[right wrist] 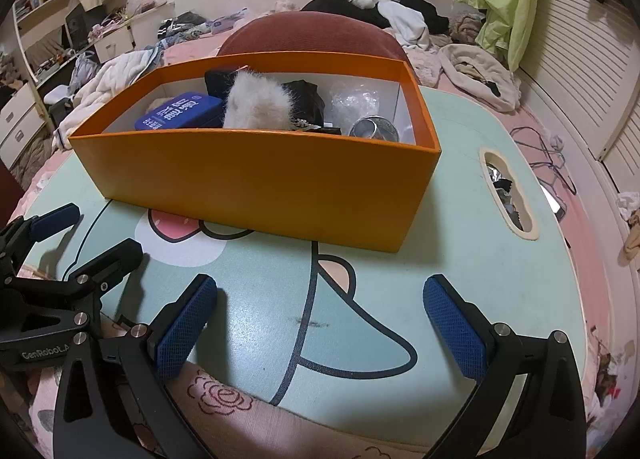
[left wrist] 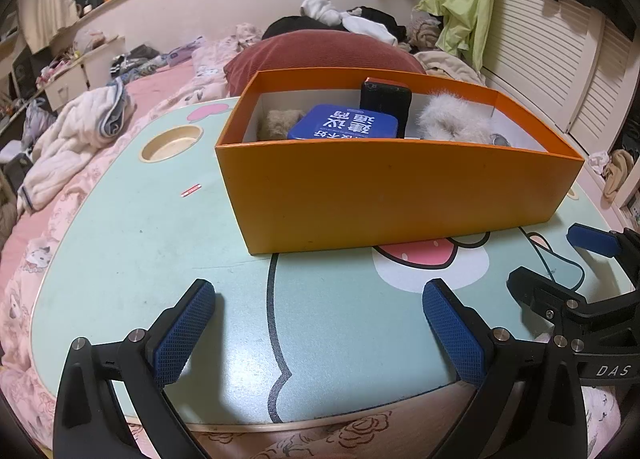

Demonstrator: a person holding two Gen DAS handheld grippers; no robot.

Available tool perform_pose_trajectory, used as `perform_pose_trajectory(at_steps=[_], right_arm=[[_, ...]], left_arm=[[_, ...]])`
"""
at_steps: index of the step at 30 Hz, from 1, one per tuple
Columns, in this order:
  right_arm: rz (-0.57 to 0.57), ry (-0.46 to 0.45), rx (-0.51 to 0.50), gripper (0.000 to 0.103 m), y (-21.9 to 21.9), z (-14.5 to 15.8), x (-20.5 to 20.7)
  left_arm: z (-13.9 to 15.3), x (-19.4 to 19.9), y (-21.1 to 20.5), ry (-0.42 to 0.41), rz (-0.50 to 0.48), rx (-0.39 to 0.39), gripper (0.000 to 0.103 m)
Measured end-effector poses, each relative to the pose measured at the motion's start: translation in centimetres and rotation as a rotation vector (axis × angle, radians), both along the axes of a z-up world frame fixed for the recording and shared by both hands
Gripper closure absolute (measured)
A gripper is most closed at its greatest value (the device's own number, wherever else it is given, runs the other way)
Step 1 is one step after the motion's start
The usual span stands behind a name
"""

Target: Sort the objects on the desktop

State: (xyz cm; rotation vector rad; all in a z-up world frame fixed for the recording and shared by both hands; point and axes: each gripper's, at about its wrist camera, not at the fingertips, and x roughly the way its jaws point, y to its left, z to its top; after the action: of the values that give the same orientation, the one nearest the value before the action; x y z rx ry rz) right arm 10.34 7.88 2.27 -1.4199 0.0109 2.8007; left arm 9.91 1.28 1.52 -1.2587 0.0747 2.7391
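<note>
On the tabletop [left wrist: 132, 227], a pale green lap table with a cartoon print set on a pink bed [left wrist: 160, 79], sits the orange box [left wrist: 400, 195]. It takes up the far middle; long axis runs left-right, slightly skewed so the left end sits farther back in the right wrist view. Open top, white inside.

Contents, left to right:
- tan fuzzy thing [left wrist: 278, 123] in the far-left corner
- blue tin [left wrist: 344, 125], lying flat with white print up, long axis roughly along the box
- black case [left wrist: 385, 103] standing upright against the far wall, behind the tin
- white fur ball [right wrist: 256, 103] mid-box, black cloth [right wrist: 306, 99] just right of it
- clear plastic wrap [right wrist: 354, 99] and a metal cup [right wrist: 374, 127] on its side at the right end, mouth facing near

Small red-and-white strip [left wrist: 191, 190] lies loose on the tabletop left of the box, near the round cup recess [left wrist: 171, 143]. Slot-shaped cutout [right wrist: 508, 195] on the right edge.

Left tool [left wrist: 320, 331]: spread wide, nothing between the blue pads, hovering over the near edge, pointing at the box. Right tool [right wrist: 320, 323]: same, spread and empty, just right of the left one, also facing the box. Neither touches the box.

Red pillow [left wrist: 320, 55] behind the box; clothes piled on the bed beyond.
</note>
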Motion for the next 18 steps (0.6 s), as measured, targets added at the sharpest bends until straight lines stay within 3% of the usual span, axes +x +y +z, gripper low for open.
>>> perform_pose_trajectory(at_steps=[4, 18], right_arm=[[0.068, 0.046, -0.011, 0.001, -0.2, -0.2, -0.3], [0.067, 0.047, -0.008, 0.001, -0.8, 0.1, -0.5]], left_arm=[[0.0, 0.0, 0.0, 0.0, 0.0, 0.0, 0.0], [0.0, 0.0, 0.0, 0.0, 0.0, 0.001, 0.0]])
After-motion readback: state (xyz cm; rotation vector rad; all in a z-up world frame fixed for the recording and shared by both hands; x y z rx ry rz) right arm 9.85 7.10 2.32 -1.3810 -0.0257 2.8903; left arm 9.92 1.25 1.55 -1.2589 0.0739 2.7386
